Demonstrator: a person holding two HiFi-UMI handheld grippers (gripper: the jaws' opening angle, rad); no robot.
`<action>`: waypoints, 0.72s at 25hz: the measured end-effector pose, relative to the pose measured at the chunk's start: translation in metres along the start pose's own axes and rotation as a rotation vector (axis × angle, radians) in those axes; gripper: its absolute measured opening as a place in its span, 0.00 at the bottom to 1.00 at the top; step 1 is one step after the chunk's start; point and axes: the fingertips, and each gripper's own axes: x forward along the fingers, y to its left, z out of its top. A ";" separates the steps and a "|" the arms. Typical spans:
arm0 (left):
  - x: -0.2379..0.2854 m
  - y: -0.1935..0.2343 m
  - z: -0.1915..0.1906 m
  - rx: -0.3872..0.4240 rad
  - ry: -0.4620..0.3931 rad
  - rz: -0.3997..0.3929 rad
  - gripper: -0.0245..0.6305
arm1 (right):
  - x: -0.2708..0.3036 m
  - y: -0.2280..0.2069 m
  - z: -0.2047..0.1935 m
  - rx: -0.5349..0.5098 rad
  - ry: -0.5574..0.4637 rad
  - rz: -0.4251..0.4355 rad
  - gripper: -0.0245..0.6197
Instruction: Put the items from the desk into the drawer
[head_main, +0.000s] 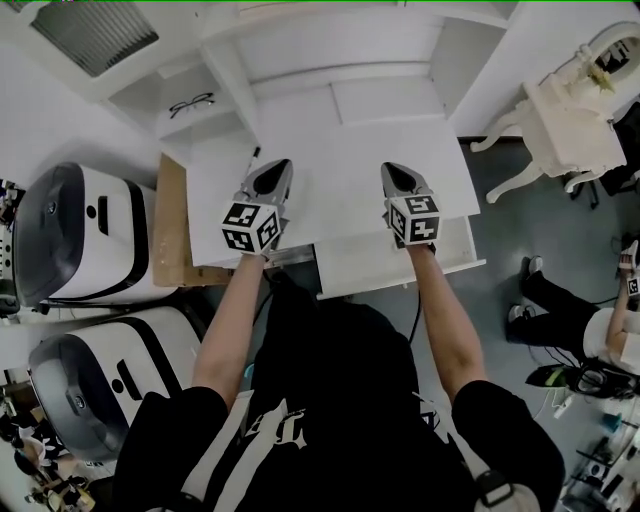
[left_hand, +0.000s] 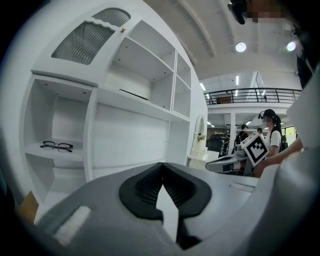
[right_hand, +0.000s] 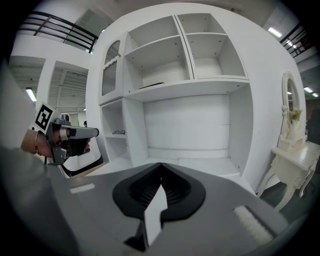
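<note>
The drawer (head_main: 400, 262) is sitting under the desk's front edge, at 6 o'clock from your right gripper (head_main: 395, 172). It is looking pulled out a little, but its inside is not showing clearly enough to say what is lying in it. The white desktop (head_main: 340, 150) above it is showing nothing obvious left to collect. There is only a small dark speck (head_main: 255, 152) at 11 o'clock, just beyond your left gripper (head_main: 274, 168), and it is too small to name. The one clear item is a pair of black eyeglasses (head_main: 190, 102). They are lying on the low left shelf (head_main: 222, 112) of the hutch (head_main: 330, 60), further out toward 11 o'clock and well apart from both claws. You are holding the two grippers side by side above the desktop, pointing at the hutch toward 12 o'clock and touching nothing. That is reading to me as a neutral pose between picks, or as the clearing winding up, not as a reach. In each gripper view the dark pads are meeting along their whole length with nothing between them, so both claws are fully closed and carrying nothing. If the eyeglasses count as desk items, you are going to need the left claw parted before approaching that shelf.
</note>
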 end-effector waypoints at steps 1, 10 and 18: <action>-0.002 0.000 0.000 -0.001 -0.001 0.001 0.04 | 0.000 0.002 0.001 -0.001 0.000 0.003 0.04; -0.012 0.006 -0.002 -0.005 -0.004 0.008 0.04 | 0.002 0.015 0.006 -0.005 -0.010 0.018 0.04; -0.016 0.013 -0.007 -0.011 0.007 0.010 0.04 | 0.003 0.022 0.006 -0.004 -0.006 0.022 0.04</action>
